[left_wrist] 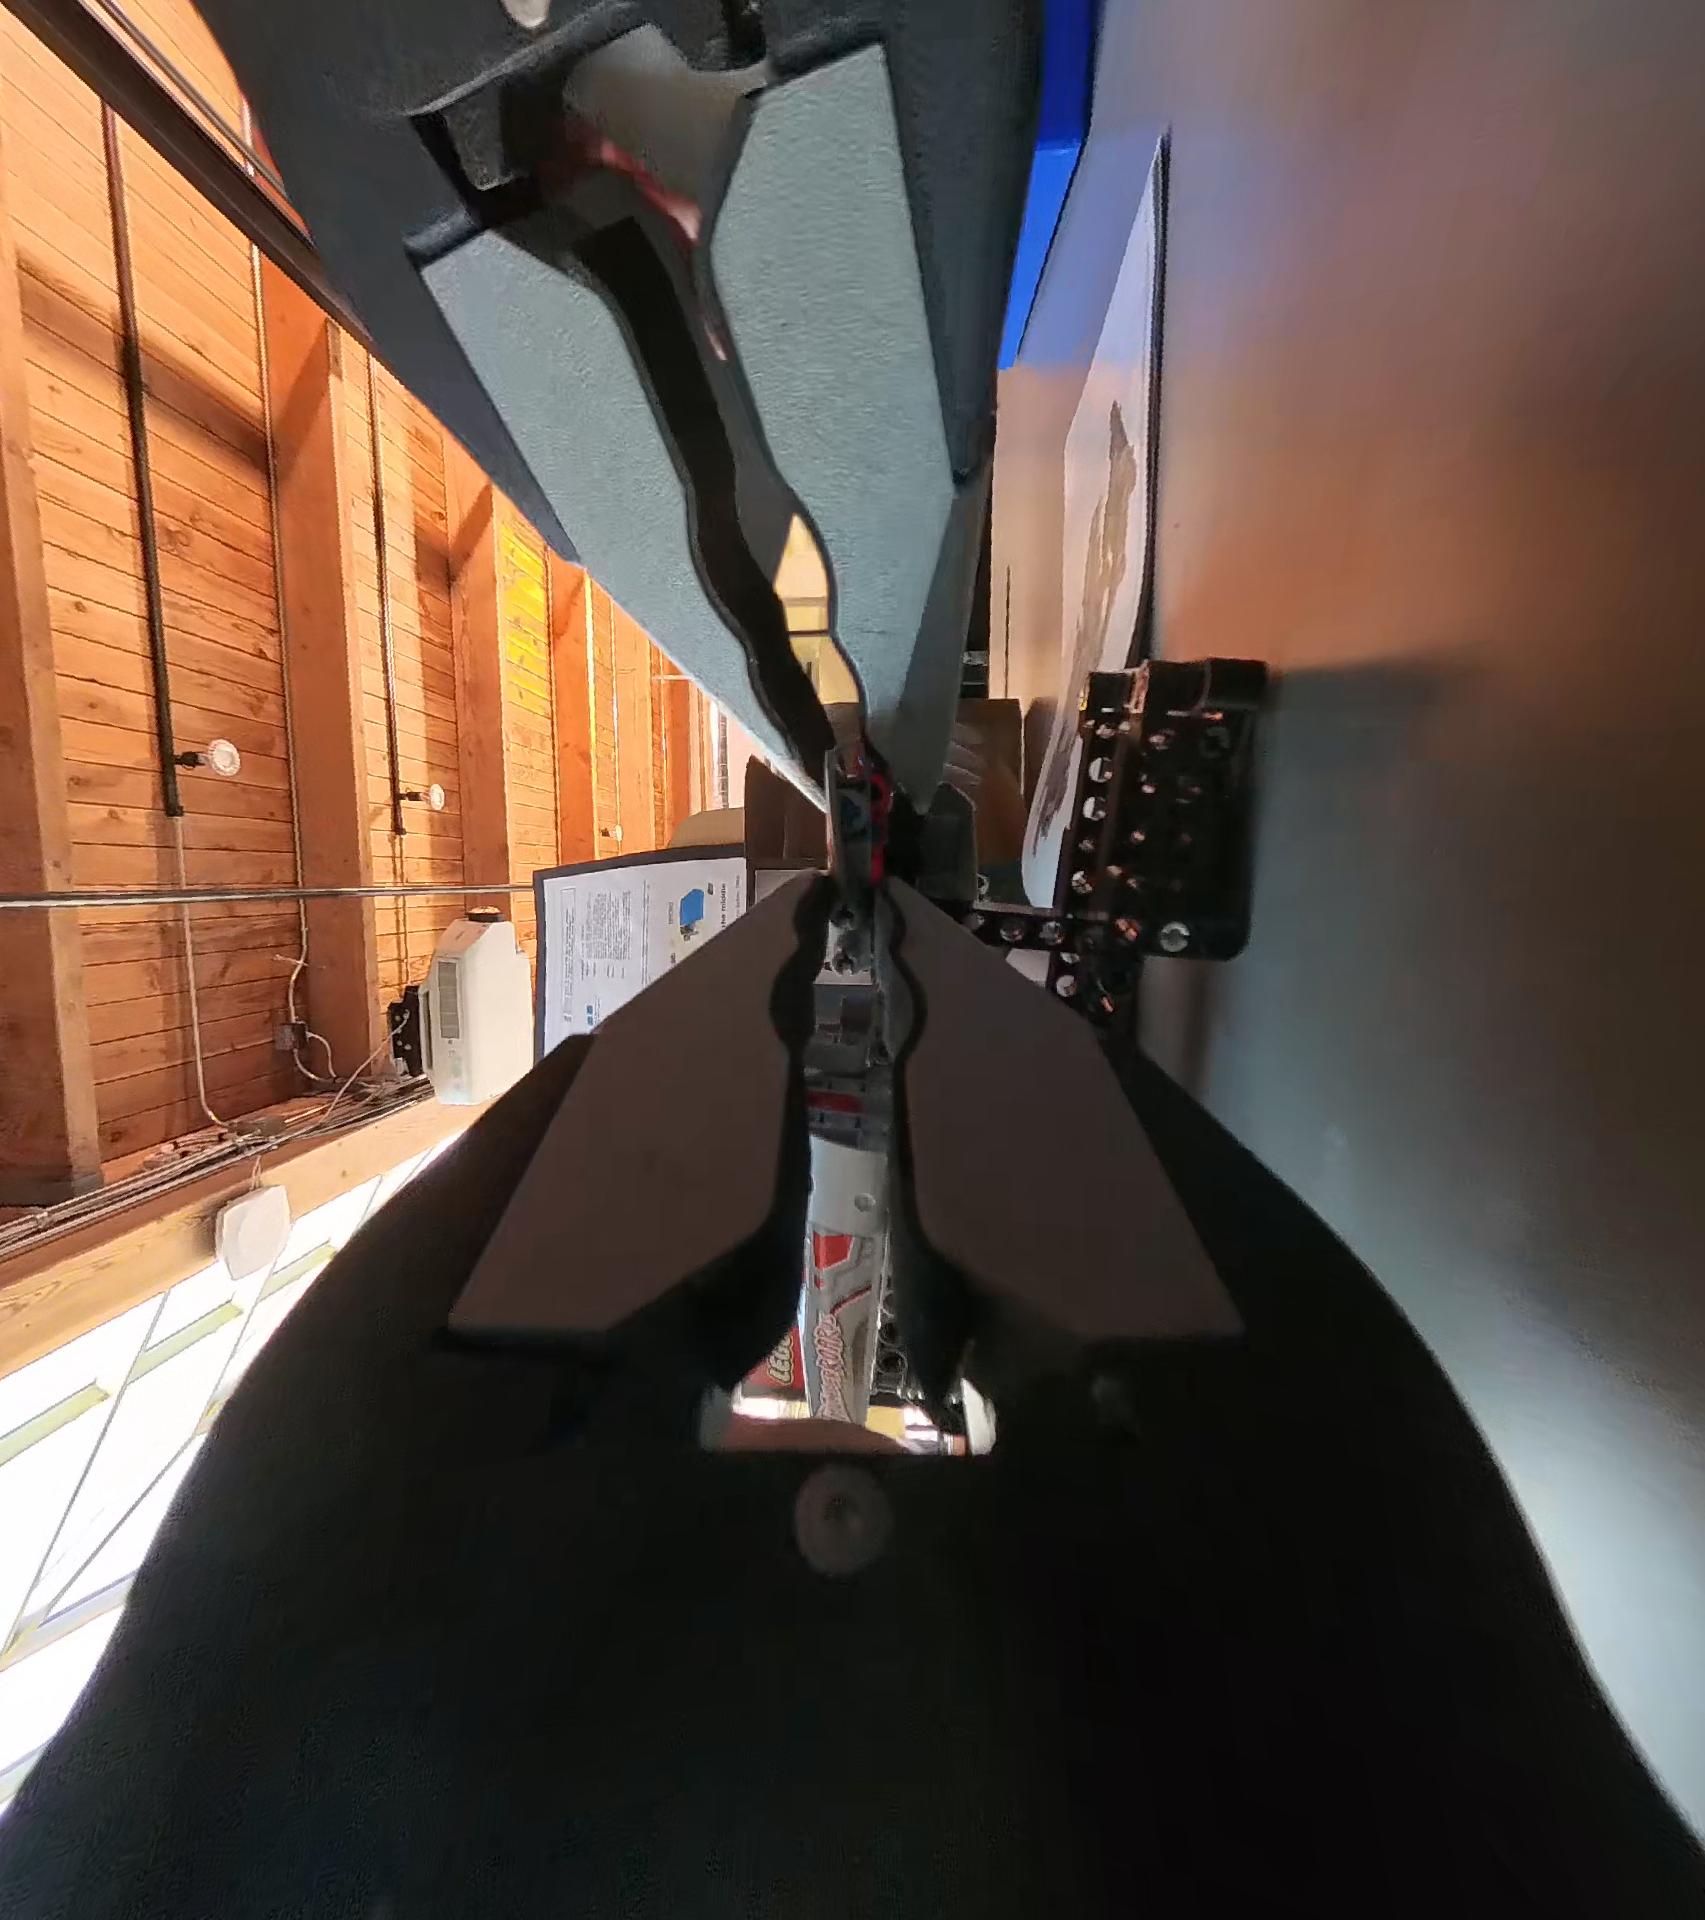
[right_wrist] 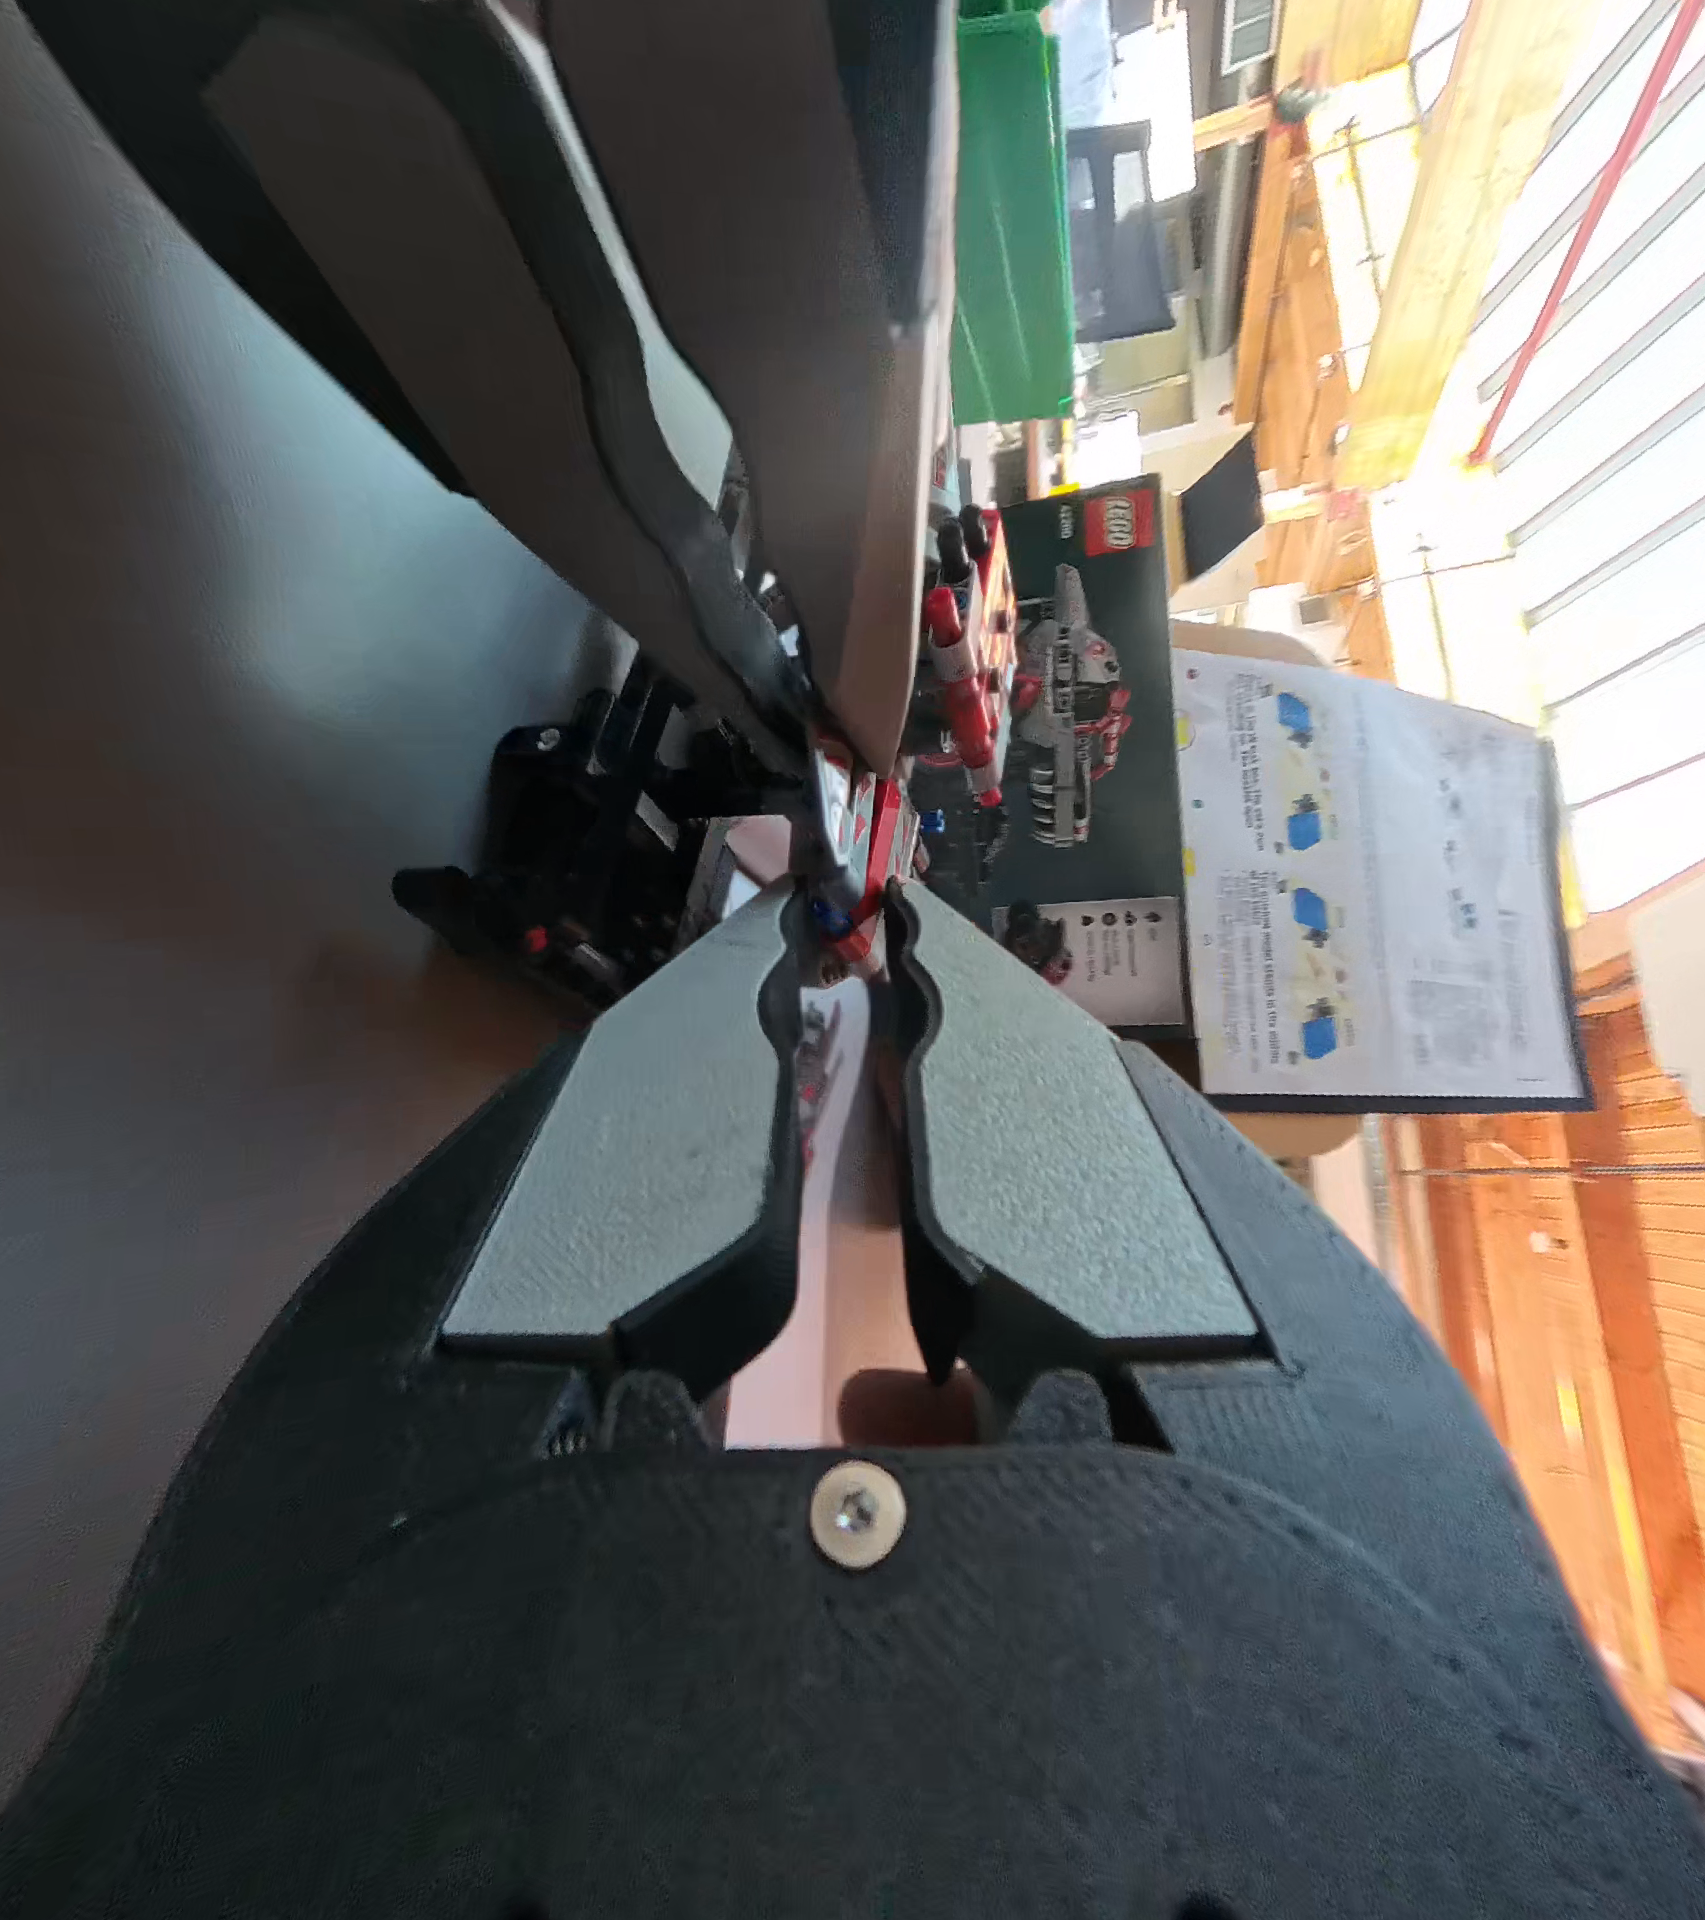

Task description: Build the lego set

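Both views are rolled sideways. My left gripper (left_wrist: 853,899) is shut on a small lego assembly (left_wrist: 848,997) of grey beams and a white stickered panel, which runs back between its fingers. My right gripper (left_wrist: 863,774) comes in from the top of the left wrist view and meets it tip to tip. In the right wrist view my right gripper (right_wrist: 843,899) is shut on the red end of the same assembly (right_wrist: 869,904), with my left gripper (right_wrist: 832,764) pinching its white and red panel from above. A black lego frame (left_wrist: 1160,831) lies on the table, also in the right wrist view (right_wrist: 578,852).
The grey table (left_wrist: 1450,1039) fills one side of each view. The lego box (right_wrist: 1087,748) stands behind, with red and white loose parts (right_wrist: 967,665) beside it, an instruction sheet (right_wrist: 1367,894) on a stand and a green bin (right_wrist: 1009,229) farther off. Wooden walls lie behind. The tips of both grippers are at nearly the same place.
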`<state>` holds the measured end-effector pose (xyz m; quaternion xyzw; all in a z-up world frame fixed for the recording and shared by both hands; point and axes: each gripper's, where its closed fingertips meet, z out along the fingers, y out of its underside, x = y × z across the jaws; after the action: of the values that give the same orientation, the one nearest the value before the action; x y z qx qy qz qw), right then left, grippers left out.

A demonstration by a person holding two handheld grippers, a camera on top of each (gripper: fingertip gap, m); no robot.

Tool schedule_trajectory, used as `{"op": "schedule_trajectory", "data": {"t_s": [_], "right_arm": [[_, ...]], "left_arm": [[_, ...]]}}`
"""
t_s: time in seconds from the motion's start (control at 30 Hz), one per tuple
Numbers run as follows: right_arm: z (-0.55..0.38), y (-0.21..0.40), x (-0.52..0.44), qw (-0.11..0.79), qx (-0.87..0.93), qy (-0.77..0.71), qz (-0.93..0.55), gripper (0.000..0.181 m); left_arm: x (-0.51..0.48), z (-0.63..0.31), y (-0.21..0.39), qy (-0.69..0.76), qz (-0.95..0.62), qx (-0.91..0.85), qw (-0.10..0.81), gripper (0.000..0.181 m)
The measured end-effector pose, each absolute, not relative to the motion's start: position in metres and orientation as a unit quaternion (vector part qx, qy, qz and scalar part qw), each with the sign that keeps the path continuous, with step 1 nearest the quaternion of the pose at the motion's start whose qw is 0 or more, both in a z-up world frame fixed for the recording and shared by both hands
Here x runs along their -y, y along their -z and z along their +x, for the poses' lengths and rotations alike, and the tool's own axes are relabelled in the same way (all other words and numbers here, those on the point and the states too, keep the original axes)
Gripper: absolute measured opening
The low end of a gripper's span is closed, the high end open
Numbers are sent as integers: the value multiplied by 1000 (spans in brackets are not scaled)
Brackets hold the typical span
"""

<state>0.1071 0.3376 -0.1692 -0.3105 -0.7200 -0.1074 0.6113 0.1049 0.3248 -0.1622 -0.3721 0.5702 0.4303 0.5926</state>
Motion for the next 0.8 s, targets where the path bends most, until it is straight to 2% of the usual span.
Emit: {"op": "schedule_trajectory", "data": {"t_s": [0.13,0.27,0.37,0.5,0.67,0.8], "right_arm": [[108,170,-344,628,709,149,-284,11],[105,165,-348,644,699,170,-259,24],[98,166,-354,646,696,188,-250,22],[93,168,-358,642,699,163,-271,8],[93,161,-351,626,700,85,-333,4],[97,153,-334,580,691,-56,-427,4]], "left_arm": [[-325,104,162,-431,-376,-567,592,5],[-326,103,163,-431,-380,-565,592,5],[-327,102,163,-430,-386,-563,592,5],[-331,97,162,-434,-401,-557,583,5],[-327,96,150,-423,-440,-588,531,6],[-313,104,136,-357,-480,-635,489,9]]}}
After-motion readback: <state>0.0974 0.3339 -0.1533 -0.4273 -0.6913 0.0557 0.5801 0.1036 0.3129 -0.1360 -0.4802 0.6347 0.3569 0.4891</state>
